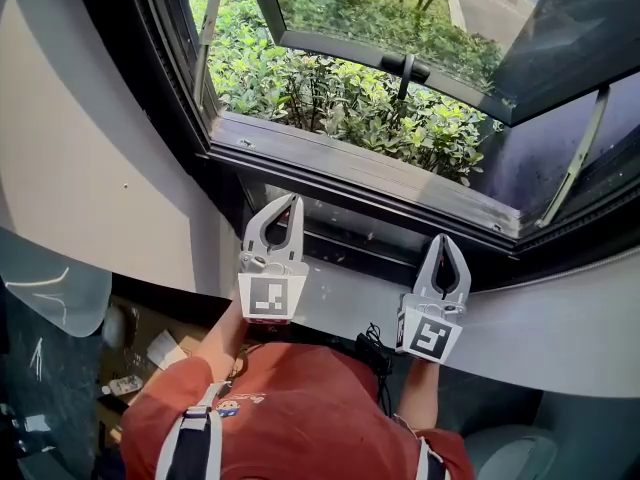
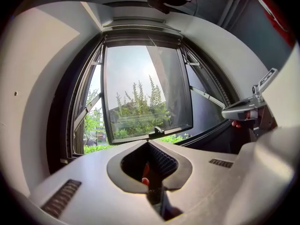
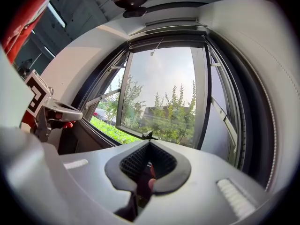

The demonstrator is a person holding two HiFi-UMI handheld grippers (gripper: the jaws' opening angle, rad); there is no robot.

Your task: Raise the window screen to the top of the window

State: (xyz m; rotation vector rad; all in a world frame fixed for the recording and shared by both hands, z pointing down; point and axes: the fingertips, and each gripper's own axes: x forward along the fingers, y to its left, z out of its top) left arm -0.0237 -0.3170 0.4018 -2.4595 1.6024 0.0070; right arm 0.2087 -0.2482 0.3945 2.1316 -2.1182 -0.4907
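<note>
Two grippers sit side by side over the pale inner ledge (image 1: pixel 540 328) below the window. Left gripper (image 1: pixel 292 201): jaws closed tip to tip, nothing between them; its own view shows only the dark hollow behind the pads. Right gripper (image 1: pixel 443 239): same state, jaws pressed together and empty. Both point toward the lower window frame (image 1: pixel 400 213). In the head view the left tips overlap the frame's inner edge, contact not determinable; the right tips stop short of it. Glass sash (image 1: pixel 400 18) stands swung outward, hinged at the top, with a handle (image 1: pixel 405 68) on its lower rail. Shrubs (image 1: pixel 340 103) show sharp through the gap beyond the sill (image 1: pixel 350 163). Window screen: mesh cannot be made out across the opening in any view, so its position cannot be read directly. Two candidates noted. First, a pale rail (image 1: pixel 345 220) along the foot of the frame, just ahead of both grippers' tips. Second, a box-like housing (image 2: pixel 140 30) along the top of the frame, well above both grippers, with a thin cord (image 3: pixel 157 46) hanging from it in the right gripper view. Each gripper view catches the other gripper off to the side, roughly level with it. Person's red shirt (image 1: pixel 290 408) fills the bottom of the head view.
</note>
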